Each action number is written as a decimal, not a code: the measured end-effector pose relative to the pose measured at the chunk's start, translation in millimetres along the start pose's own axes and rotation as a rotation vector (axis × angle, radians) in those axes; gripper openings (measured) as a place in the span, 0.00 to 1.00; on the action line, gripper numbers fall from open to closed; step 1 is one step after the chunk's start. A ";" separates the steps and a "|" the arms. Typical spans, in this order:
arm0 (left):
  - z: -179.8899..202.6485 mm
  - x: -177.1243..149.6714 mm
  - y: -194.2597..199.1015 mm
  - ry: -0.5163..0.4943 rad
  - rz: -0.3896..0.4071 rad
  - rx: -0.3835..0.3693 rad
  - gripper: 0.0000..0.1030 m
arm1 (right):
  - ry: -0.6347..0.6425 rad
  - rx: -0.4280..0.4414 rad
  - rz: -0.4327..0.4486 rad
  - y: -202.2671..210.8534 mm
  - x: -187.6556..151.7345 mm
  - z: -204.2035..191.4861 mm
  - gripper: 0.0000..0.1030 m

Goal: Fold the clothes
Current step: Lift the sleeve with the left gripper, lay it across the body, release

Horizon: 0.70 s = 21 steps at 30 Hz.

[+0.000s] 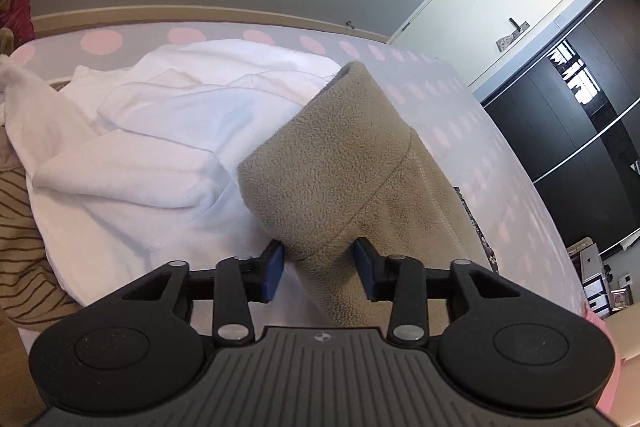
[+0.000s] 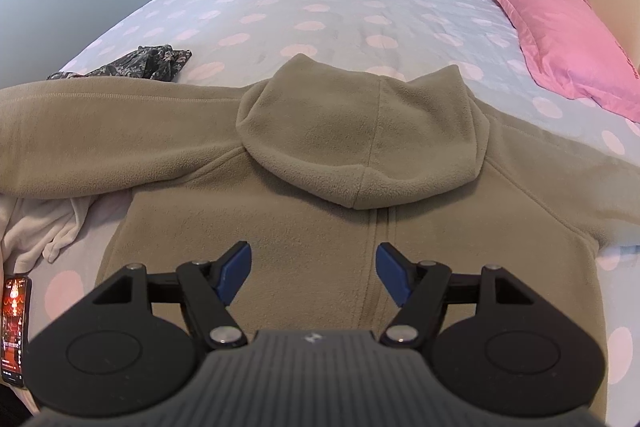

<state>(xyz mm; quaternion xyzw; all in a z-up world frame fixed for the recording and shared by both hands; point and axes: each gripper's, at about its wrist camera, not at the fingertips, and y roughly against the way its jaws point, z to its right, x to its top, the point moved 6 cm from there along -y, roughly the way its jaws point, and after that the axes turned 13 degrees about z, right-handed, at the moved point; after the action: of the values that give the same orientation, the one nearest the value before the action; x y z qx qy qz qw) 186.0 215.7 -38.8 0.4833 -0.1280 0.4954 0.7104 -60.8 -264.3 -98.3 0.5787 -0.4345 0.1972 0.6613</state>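
Observation:
A tan fleece hoodie (image 2: 320, 227) lies spread flat on the bed, hood (image 2: 360, 139) toward the far side and its left sleeve (image 2: 100, 131) stretched out to the left. My right gripper (image 2: 315, 269) hovers open and empty over the hoodie's body near the zipper seam. In the left wrist view my left gripper (image 1: 319, 265) is shut on the tan sleeve (image 1: 332, 163), near its cuff, and holds it lifted above the bed.
White clothes (image 1: 160, 131) are piled on the bed beyond the left gripper, with a striped garment (image 1: 24, 227) at the left. A dark patterned cloth (image 2: 140, 65), a white garment (image 2: 44, 227), a phone (image 2: 14, 323) and a pink pillow (image 2: 568, 43) lie around the hoodie on the dotted bedsheet (image 2: 320, 11).

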 end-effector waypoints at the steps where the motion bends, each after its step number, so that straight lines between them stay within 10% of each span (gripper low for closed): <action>1: 2.5 -0.2 1.3 -0.018 0.007 0.005 0.24 | 0.004 -0.001 0.000 -0.1 0.0 -0.4 0.70; 9: 54.4 7.7 46.1 -0.135 0.118 -0.117 0.13 | 0.020 0.008 0.008 2.5 1.3 -3.1 0.70; 21: 261.5 -42.4 139.4 -0.374 0.181 -0.587 0.11 | -0.052 -0.028 0.052 15.0 42.1 37.4 0.70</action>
<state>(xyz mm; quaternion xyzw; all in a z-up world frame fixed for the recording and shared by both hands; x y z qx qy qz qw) 128.1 -15.8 142.0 0.3276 -0.4350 0.4016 0.7364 -62.3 -305.7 -57.4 0.5630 -0.4690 0.1931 0.6525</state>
